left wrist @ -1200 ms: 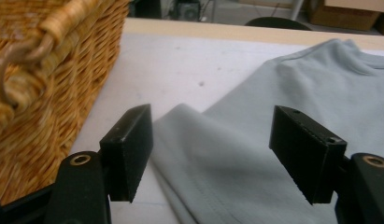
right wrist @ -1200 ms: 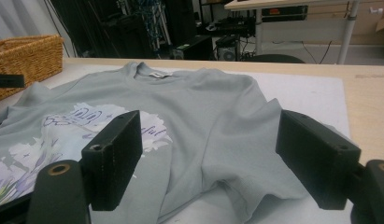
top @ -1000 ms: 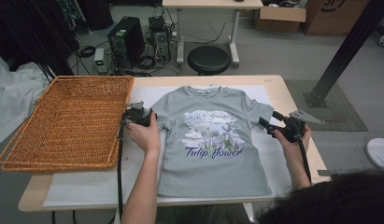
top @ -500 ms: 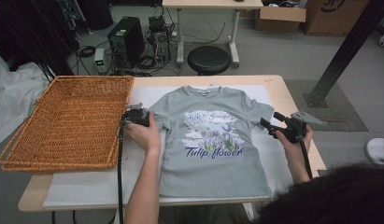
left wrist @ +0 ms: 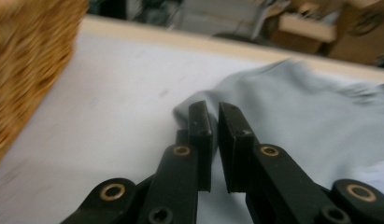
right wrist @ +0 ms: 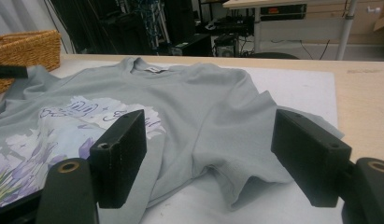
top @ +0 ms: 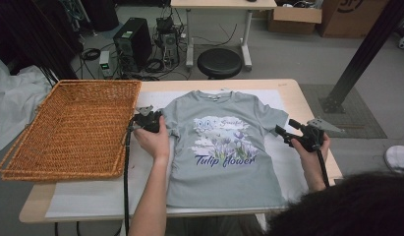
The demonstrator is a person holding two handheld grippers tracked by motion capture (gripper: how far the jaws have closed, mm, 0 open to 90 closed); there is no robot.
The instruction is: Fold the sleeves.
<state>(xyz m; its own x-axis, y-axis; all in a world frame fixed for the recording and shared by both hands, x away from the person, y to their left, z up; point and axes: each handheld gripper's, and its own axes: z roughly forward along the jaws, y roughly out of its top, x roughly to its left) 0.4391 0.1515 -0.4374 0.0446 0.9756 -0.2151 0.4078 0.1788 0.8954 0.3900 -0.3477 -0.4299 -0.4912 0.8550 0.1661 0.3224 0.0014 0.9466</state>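
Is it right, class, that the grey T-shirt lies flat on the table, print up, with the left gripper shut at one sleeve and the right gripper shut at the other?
Not quite: the right gripper is open, its jaws wide apart before the sleeve, as the right gripper view shows. The T-shirt and left gripper are as stated.

The wicker basket (top: pixel 72 128) walls off the table's left side — bare white mat (top: pixel 91 196) (near edge) and the right sleeve's (right wrist: pixel 255 140) surround lie open.
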